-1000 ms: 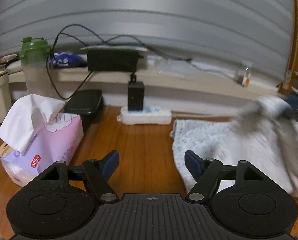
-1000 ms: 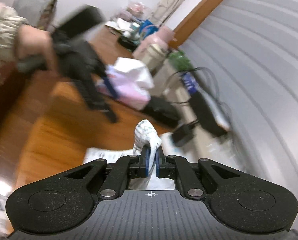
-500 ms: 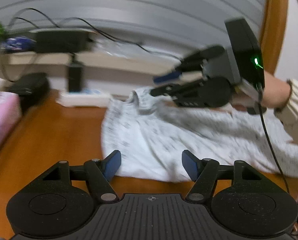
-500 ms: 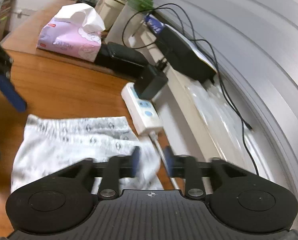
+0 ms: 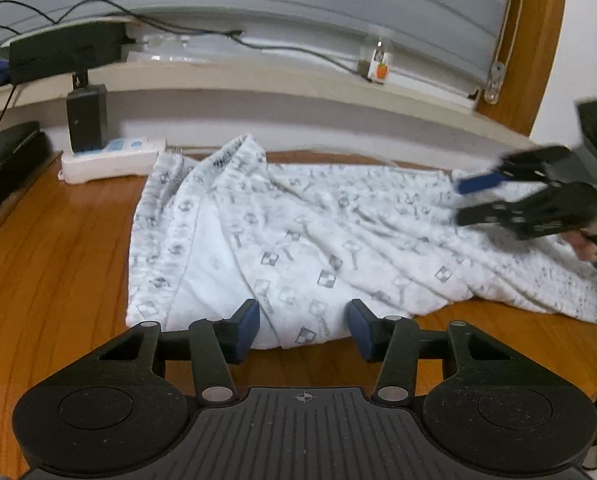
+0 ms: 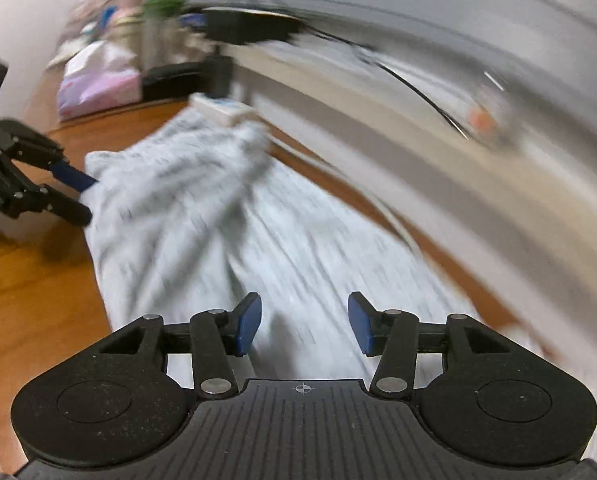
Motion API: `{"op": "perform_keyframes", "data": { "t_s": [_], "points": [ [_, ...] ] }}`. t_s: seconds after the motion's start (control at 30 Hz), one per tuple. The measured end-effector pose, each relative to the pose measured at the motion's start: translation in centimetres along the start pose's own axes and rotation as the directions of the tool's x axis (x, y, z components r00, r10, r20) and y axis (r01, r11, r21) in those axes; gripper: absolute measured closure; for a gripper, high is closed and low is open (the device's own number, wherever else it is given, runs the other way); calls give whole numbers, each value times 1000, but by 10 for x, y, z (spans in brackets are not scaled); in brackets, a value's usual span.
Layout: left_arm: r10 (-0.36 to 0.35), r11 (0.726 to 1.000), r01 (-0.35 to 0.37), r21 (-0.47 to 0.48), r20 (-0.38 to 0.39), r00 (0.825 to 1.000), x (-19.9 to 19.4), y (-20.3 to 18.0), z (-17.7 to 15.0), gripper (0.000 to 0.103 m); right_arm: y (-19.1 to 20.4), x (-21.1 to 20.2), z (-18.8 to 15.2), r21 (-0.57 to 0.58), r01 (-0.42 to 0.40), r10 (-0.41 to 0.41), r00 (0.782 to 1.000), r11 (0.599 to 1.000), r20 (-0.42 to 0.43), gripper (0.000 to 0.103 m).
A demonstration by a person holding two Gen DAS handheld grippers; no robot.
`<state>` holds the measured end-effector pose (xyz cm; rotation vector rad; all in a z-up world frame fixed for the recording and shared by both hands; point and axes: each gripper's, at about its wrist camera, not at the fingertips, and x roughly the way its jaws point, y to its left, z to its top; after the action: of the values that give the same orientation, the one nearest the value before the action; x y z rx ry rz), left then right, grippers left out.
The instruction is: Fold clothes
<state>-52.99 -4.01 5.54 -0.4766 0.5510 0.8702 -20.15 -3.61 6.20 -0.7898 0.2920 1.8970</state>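
Observation:
A white garment with a grey print (image 5: 298,240) lies spread and rumpled on the wooden table (image 5: 58,260). My left gripper (image 5: 304,328) sits at its near edge, and its jaws are closing. The hem lies in the gap between the blue pads (image 5: 248,330), which do not press on it. My right gripper (image 5: 460,201) hovers over the garment's right end with a hand behind it. In the blurred right wrist view, my right gripper (image 6: 304,322) is opening above the cloth (image 6: 202,216) with nothing pinched. My left gripper (image 6: 88,200) shows there at the cloth's left edge.
A white power strip (image 5: 110,158) with a black adapter (image 5: 86,118) touches the garment's far left corner. A black case (image 5: 6,152) lies further left. Cables run along the sill (image 5: 258,76) under the blinds. A pink tissue pack (image 6: 98,80) stands at the far end.
My right gripper let go of the garment's bunched corner, opened and swept to the garment's right end. My left gripper swung right from the tissue pack to the garment's near edge and narrowed.

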Motion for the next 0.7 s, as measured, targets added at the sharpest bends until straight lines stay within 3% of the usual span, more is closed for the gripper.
{"op": "perform_keyframes", "data": {
  "t_s": [0.2, 0.33, 0.4, 0.43, 0.5, 0.6, 0.7],
  "points": [
    [30, 1000, -30, 4, -4, 1000, -1, 5, 0, 49, -32, -65, -57, 152, 9, -13, 1000, 988, 28, 51],
    [37, 999, -37, 14, 1, 999, 1, 5, 0, 51, -24, -95, -79, 149, 8, -15, 999, 989, 47, 45],
    [51, 998, -51, 31, 3, 999, 3, 3, 1, 67, -17, -97, -88, 127, 27, -34, 998, 991, 53, 43],
    [43, 999, -42, 29, -3, 999, 4, 4, 1, 83, -15, -96, -92, 112, 47, -54, 997, 993, 55, 43],
    [35, 999, -36, 20, 6, 999, -1, 4, 2, 97, -15, -89, -100, 101, 102, -107, 993, 990, 46, 43],
    [46, 999, -48, 21, 63, 997, -26, 10, 9, 99, -27, -75, -115, 119, 189, -195, 980, 975, 35, 43],
    [135, 991, -137, 7, 121, 983, -65, 33, 19, 101, -47, -77, -122, 230, 164, -176, 984, 959, 35, 42]
  ]
}}
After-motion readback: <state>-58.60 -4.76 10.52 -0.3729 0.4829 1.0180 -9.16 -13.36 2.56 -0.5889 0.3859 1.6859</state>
